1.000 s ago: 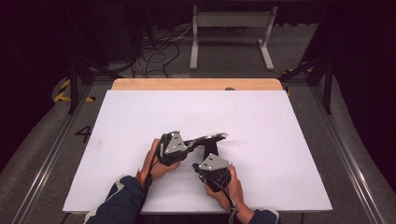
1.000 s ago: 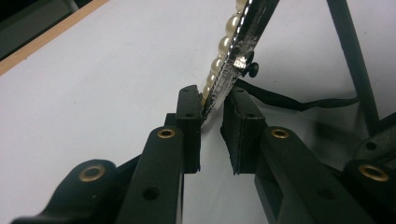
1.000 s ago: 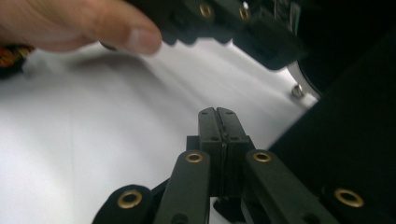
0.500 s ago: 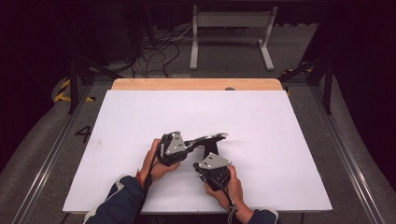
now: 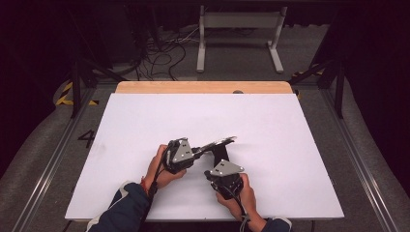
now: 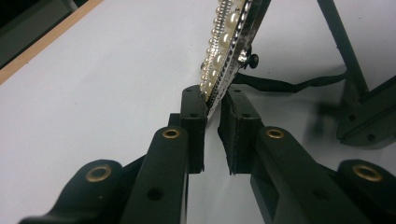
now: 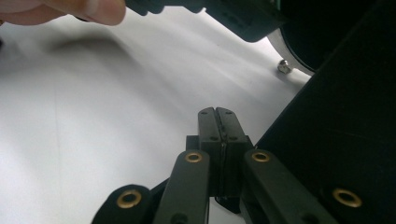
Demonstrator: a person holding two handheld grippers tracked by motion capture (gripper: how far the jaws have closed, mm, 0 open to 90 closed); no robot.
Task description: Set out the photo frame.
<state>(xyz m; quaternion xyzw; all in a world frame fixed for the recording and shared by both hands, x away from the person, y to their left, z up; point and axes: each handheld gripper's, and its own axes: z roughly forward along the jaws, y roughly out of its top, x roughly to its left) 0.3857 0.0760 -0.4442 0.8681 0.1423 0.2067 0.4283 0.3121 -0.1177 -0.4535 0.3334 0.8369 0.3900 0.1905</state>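
The left gripper clamps the lower edge of a flat pearl-studded frame, its jaws pressed on either face. In the high view this gripper sits near the front edge of the white table, roughly at the middle, and the frame slants up and away from it toward the right.

The right gripper has its jaws pressed flat together with nothing seen between them. From above it lies just beside the left one, closer to the front edge, under the frame's black back stand.

A wooden strip runs along the table's far edge; beyond it stand a grey metal rack and loose cables on the floor.

The left gripper view shows the rows of pearls, a small black knob and a black cord trailing behind the frame, which the high view cannot resolve. The right gripper view shows a fingertip at its top and a dark panel close on one side.

Compared with a second ago, both hands and the frame sit in the same place.
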